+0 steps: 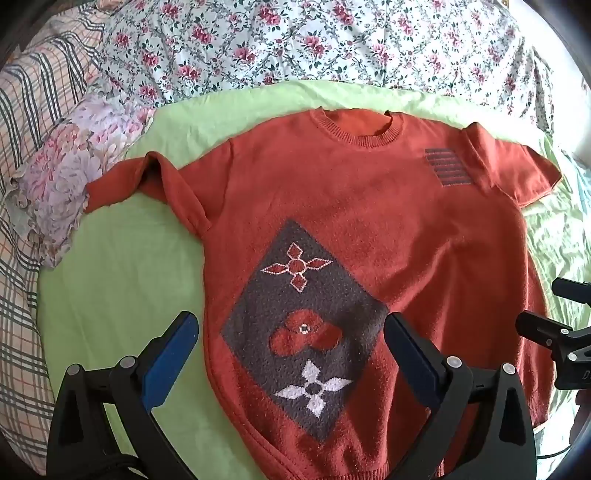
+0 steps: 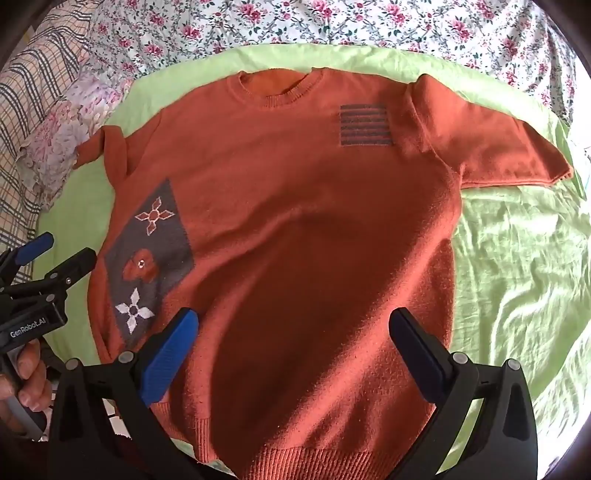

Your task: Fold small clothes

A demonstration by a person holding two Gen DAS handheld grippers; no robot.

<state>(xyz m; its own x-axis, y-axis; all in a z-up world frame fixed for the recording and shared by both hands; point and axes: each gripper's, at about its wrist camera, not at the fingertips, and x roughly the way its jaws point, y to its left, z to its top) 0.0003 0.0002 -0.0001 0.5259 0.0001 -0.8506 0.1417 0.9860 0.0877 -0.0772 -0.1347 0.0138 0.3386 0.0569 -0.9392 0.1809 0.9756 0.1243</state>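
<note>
From the left wrist we see a small rust-orange knitted sweater [image 1: 369, 229] lying flat, front up, on a light green sheet [image 1: 122, 295], its collar far from us and a grey diamond patch with flower motifs [image 1: 303, 332] near. Our left gripper [image 1: 291, 332] hangs above that patch, jaws spread wide, pinching nothing. From the right wrist, our right gripper [image 2: 293, 332] hovers over the sweater's plain lower body, jaws likewise spread and empty. A floral quilt [image 2: 332, 22] lies beyond.

Both grippers — the left gripper [image 1: 291, 328] and the right gripper [image 2: 293, 325] — are black frames with blue pads [image 2: 168, 356]. Silver rivets stud the linkages — white "GenRobot.AI" lettering [image 2: 27, 329] marks the left body.
</note>
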